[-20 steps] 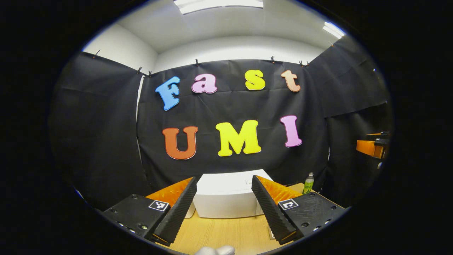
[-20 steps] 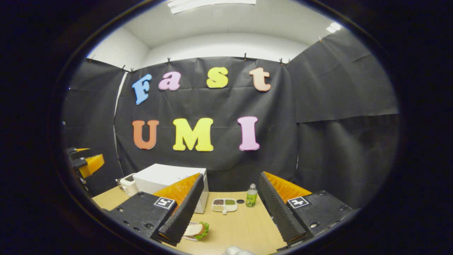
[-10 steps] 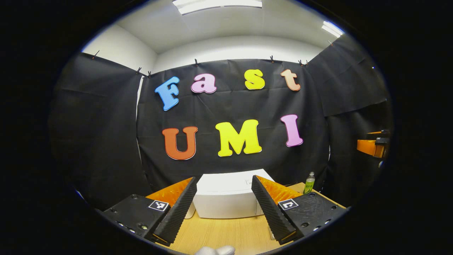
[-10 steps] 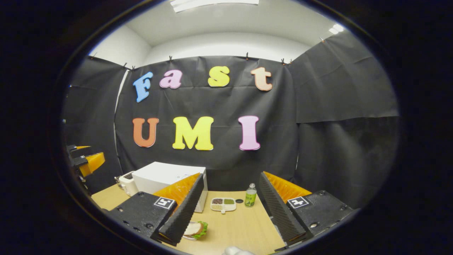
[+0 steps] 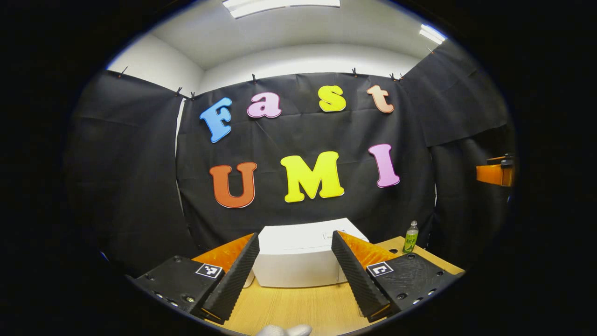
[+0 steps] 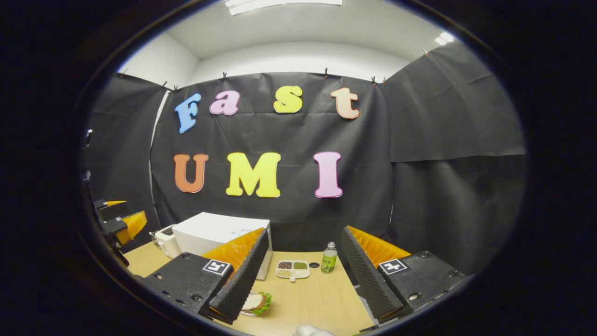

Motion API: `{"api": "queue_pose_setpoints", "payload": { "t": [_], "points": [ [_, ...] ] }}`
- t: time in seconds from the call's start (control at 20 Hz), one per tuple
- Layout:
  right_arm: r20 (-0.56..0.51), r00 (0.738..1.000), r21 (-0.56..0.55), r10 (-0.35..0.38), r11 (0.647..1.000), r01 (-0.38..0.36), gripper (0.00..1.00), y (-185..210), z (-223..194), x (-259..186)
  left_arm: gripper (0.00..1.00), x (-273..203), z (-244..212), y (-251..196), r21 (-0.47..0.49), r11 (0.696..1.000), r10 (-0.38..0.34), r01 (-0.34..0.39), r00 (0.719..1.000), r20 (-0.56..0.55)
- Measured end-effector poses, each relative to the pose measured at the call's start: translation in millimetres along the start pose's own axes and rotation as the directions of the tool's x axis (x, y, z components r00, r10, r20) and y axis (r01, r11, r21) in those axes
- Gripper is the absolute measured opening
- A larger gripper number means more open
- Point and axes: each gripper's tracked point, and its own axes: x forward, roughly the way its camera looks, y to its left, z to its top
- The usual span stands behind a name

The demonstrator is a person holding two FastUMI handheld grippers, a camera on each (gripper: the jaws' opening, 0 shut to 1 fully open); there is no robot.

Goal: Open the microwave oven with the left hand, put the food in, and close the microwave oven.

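The left gripper (image 5: pixel 294 275) hangs above the near edge of the counter (image 5: pixel 298 305) with its fingers spread wide and nothing between them. Low in the centre of the left gripper view, framed in the gap between those fingers, sits the white microwave oven (image 5: pixel 298 254), its long side running across the frame; from here I cannot make out the door or its handle.

The right gripper (image 6: pixel 303 277) is likewise released and empty. In the right gripper view the microwave oven (image 6: pixel 219 233) lies lower left of centre, and the sandwich (image 6: pixel 256 302) rests on the counter (image 6: pixel 317 298) at bottom centre, just beside the tip of the view's left-hand finger. A sectioned tray (image 6: pixel 292 269) and a green bottle (image 6: pixel 329 257) stand farther back.

I judge the left gripper better lined up for the door and the right one nearer the food; nothing is started yet.
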Motion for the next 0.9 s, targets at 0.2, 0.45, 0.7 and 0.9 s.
{"api": "queue_pose_setpoints", "payload": {
  "t": [0.2, 0.45, 0.7, 0.9],
  "points": [
    [0.019, 1.0, 0.009, 0.006, 1.0, -0.006, 1.0, -5, 7, 1, 0.96, 23, -25, -26, -0.013, 0.999, -0.039, 0.039, 0.999, -0.005],
    [0.003, 1.0, -0.017, -0.012, 1.0, 0.012, 0.92, -16, 5, 5, 0.96, 62, -65, -68, -0.038, 0.995, -0.098, 0.097, 0.995, -0.014],
    [-0.02, 0.999, -0.044, -0.039, 0.998, 0.039, 1.0, -25, -1, 8, 0.96, 114, -137, -112, -0.075, 0.988, -0.145, 0.137, 0.983, -0.111],
    [-0.056, 0.996, -0.056, -0.076, 0.996, 0.072, 0.92, -31, -14, 11, 0.96, 159, -197, -131, -0.108, 0.984, -0.162, 0.142, 0.967, -0.197]
  ]
}}
